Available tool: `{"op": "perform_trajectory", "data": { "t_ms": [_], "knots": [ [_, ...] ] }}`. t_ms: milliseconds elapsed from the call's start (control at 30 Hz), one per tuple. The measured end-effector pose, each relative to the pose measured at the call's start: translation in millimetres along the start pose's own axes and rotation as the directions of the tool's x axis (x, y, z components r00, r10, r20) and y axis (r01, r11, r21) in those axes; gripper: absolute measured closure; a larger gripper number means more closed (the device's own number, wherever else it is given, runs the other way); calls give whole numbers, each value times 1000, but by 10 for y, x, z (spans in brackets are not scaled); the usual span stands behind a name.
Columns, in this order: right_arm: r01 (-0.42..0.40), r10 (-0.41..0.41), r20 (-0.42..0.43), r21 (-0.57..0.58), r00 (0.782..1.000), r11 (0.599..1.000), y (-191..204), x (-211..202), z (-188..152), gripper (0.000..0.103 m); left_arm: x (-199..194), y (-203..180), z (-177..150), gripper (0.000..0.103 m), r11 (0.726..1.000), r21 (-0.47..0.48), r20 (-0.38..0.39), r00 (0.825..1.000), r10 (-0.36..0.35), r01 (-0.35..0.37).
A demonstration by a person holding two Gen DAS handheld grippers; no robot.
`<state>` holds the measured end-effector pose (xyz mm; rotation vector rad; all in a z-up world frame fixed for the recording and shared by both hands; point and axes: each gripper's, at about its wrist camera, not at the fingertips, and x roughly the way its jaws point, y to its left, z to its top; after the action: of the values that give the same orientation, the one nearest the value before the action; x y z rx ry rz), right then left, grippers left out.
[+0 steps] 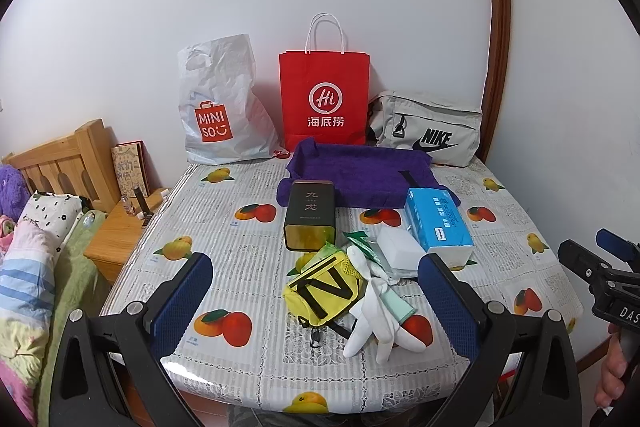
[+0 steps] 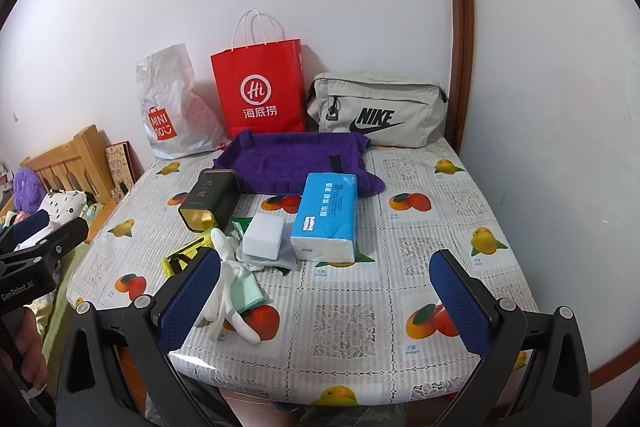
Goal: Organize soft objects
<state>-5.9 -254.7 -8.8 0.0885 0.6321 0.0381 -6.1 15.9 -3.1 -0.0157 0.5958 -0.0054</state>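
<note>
A purple towel lies spread at the back of the table. In front of it lie a blue tissue pack, a white sponge block, a yellow pouch, a white glove and a dark tin. My left gripper is open, above the near edge, with the pouch and glove between its fingers' lines. My right gripper is open and empty, right of the glove.
A Miniso plastic bag, a red paper bag and a grey Nike bag stand against the back wall. A bed and wooden nightstand are left of the table.
</note>
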Motion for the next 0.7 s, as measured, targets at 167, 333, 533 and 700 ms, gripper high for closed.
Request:
{"op": "perform_trajectory", "data": {
  "t_ms": [167,333,533,700],
  "knots": [
    [-3,3,-2,-1,1000,1000,-2,1,-1,0,3,-26,10,0,1000,5,-3,1000,-5,5],
    [-5,5,-6,-9,1000,1000,34,34,5,0,26,-56,18,0,1000,11,-7,1000,-3,4],
    [-17,17,-28,-12,999,1000,44,173,-31,0,219,6,19,0,1000,2,-37,999,7,-7],
    [-27,26,-41,-20,999,999,49,351,-94,0,543,67,-54,0,1000,-7,-107,994,-2,2]
  ]
}}
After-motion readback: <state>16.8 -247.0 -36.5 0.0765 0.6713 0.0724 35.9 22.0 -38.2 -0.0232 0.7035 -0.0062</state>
